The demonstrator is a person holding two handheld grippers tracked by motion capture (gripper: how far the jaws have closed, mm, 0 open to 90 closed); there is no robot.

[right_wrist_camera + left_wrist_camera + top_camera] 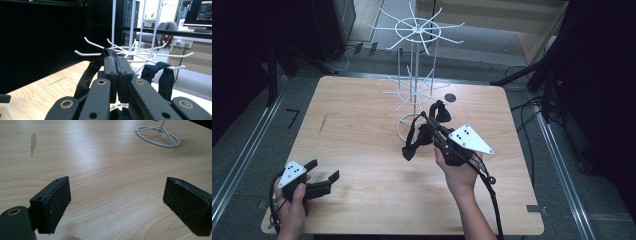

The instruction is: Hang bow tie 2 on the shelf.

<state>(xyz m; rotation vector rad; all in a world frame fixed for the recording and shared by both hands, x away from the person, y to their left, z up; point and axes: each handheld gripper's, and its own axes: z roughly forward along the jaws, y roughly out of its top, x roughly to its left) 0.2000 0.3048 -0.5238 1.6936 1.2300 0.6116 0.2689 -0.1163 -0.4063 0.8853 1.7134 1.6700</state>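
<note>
Nearest the person, well short of the white wire rack (414, 75) and off to its left, the left gripper (323, 177) rests low over the wooden table (362, 150); in the left gripper view its two pads stand wide apart with bare wood between them, so it is open and holds nothing; the rack's ring base (158, 136) lies ahead of it and to the right, well apart.

Closer to the rack, just in front of its base, the right gripper (428, 120) is raised on the person's right hand (459, 172); in the right gripper view its jaws are pressed together on a strip of a black strap (86, 77), so it is gripping the strap; the strap's loose length hangs down toward the table on the side away from the rack (409, 147).

The strap runs roughly from the table up toward the rack, its gripped end highest; the lower tier of hooks (87, 53) lies just beyond and slightly above the jaw tips, hooks fanning outward; a dark blue cloth loop (165, 76) already hangs on one hook to the right of the jaws.

Judging by this, the work is hanging the strap on a free hook; the right hand is far nearer; the move turns on lifting the gripped end forward and over a hook tip.
</note>
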